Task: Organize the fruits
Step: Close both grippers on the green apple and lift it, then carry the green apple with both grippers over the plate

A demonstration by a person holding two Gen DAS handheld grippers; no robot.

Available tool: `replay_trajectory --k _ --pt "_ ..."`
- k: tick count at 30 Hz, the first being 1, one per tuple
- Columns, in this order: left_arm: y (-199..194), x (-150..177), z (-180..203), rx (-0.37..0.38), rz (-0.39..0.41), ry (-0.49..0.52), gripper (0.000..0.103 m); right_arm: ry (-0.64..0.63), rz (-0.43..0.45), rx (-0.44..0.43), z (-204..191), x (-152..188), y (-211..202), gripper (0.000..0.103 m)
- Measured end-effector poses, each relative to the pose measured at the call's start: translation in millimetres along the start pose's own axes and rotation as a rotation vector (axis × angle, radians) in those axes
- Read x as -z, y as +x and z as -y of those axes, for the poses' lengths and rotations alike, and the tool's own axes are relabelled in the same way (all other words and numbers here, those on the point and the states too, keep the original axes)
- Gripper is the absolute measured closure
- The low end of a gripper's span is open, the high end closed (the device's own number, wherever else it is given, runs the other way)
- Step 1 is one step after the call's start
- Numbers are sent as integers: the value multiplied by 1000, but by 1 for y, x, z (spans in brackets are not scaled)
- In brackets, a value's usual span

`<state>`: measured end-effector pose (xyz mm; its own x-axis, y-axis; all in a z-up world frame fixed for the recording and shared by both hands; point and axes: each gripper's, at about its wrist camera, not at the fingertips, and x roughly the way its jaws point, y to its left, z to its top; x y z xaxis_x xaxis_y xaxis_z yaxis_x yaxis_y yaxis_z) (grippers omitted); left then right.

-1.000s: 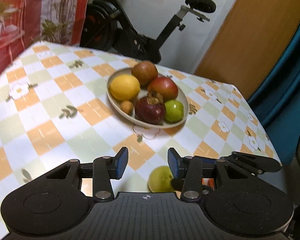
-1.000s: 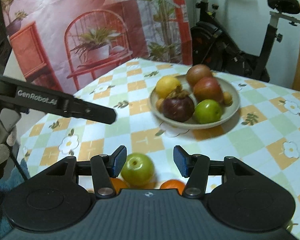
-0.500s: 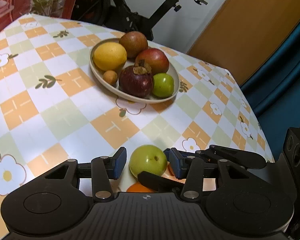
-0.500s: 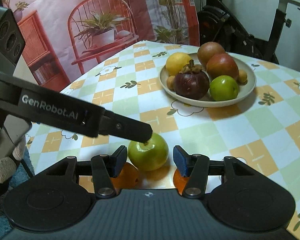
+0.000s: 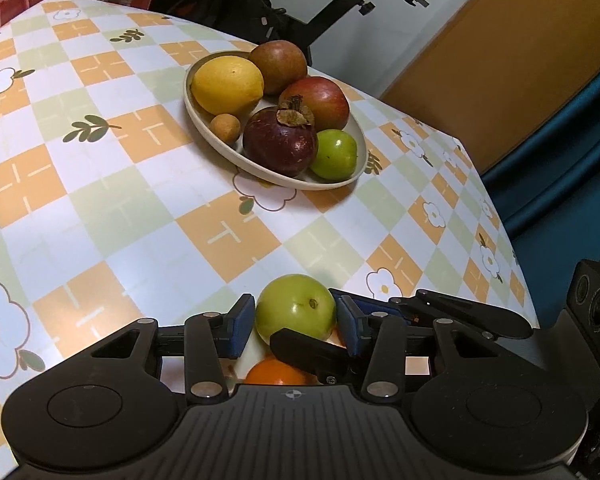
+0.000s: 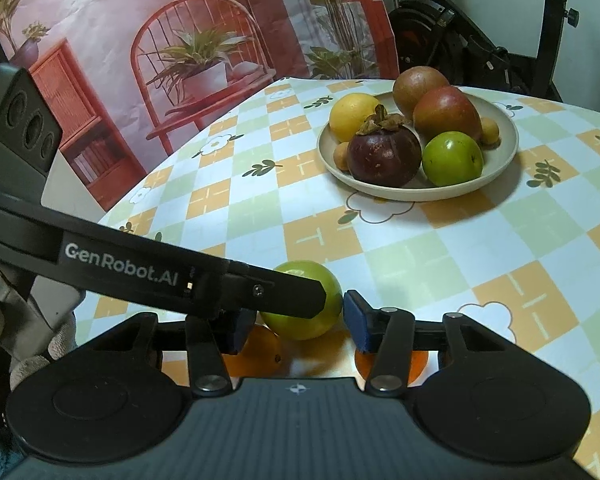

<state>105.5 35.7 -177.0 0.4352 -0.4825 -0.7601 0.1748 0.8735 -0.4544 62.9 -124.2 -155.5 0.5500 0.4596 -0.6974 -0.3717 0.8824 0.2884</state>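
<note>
A loose green fruit (image 5: 294,308) (image 6: 332,288) lies on the checked tablecloth near the front edge, with both grippers around it. My left gripper (image 5: 295,326) is closing, its blue pads touching the fruit on both sides. My right gripper (image 6: 298,328) is closing too; a thin gap shows at its right pad (image 6: 356,326), and the other pad is hidden behind the left gripper's finger (image 6: 220,280). Farther back, a beige plate (image 5: 284,182) (image 6: 380,194) holds a lemon (image 5: 226,84), a mangosteen (image 5: 280,140), a red apple (image 5: 316,102), a green fruit (image 5: 334,154) and other fruits.
Two oranges (image 6: 260,350) (image 6: 416,362) lie on the cloth just under the grippers. An exercise bike (image 5: 284,12) stands behind the table. The table's right edge (image 5: 512,240) drops off beside a teal curtain. A printed backdrop (image 6: 140,60) hangs on the left.
The left gripper came down and forward, bringing the green fruit between its pads. Its finger now crosses over the fruit in the right wrist view. The right gripper's jaws have narrowed.
</note>
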Motion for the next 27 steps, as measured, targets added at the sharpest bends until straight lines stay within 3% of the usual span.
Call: replay_trajectory --k 8,20,27 --pt "-24 -11 16 14 75 51 56 -19 47 -4 -3 -11 -14 52" --pt "-85 -54 60 38 260 155 58 -109 207 -18 -16 -68 -64 53" --pt "-89 -71 69 23 288 189 58 -158 251 -15 -20 -91 -71 53"
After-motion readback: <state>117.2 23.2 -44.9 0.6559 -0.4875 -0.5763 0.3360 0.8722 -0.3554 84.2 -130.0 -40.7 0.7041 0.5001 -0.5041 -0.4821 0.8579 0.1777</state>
